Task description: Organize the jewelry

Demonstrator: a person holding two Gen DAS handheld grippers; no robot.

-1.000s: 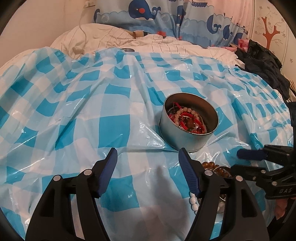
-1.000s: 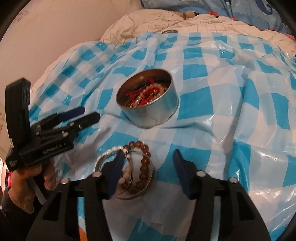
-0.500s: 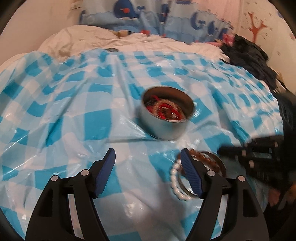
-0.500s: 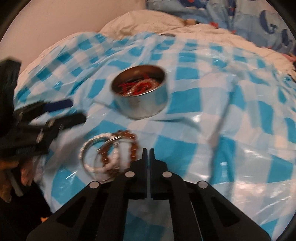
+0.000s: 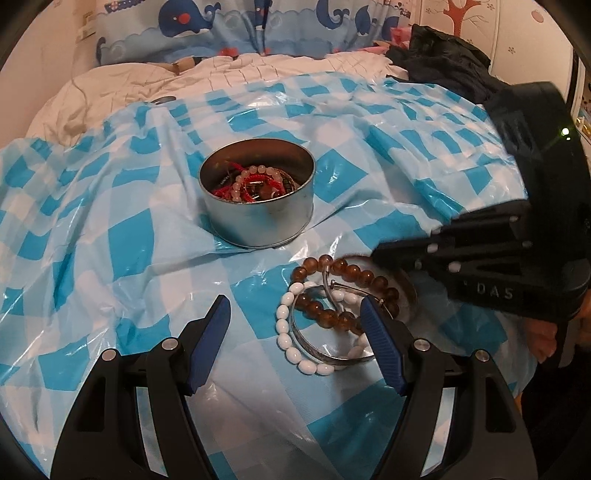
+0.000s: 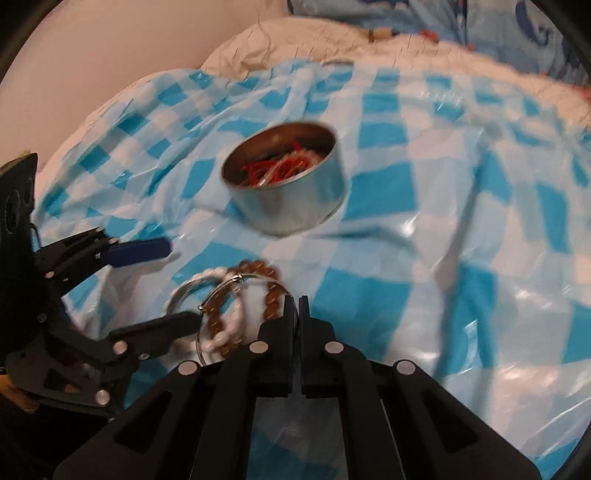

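Note:
A round metal tin (image 5: 258, 192) holding red cord and bead bracelets stands on the blue checked plastic sheet (image 5: 110, 206); it also shows in the right wrist view (image 6: 291, 184). In front of it lies a pile of a brown bead bracelet (image 5: 343, 291), a white bead bracelet (image 5: 291, 339) and a silver bangle (image 5: 325, 350). My left gripper (image 5: 295, 339) is open just left of the pile, its right finger over it. My right gripper (image 6: 294, 306) is shut, its tip at the pile's right edge (image 6: 273, 291); whether it holds anything is unclear.
The sheet covers a bed with a white quilt (image 5: 147, 85) behind. Whale-print fabric (image 5: 258, 26) lies at the back. Dark clothes (image 5: 443, 59) lie at the back right. The sheet is wrinkled around the tin.
My right gripper has shut and moved to the pile's right edge. My left gripper has shifted left and back, so the pile now shows between its fingers.

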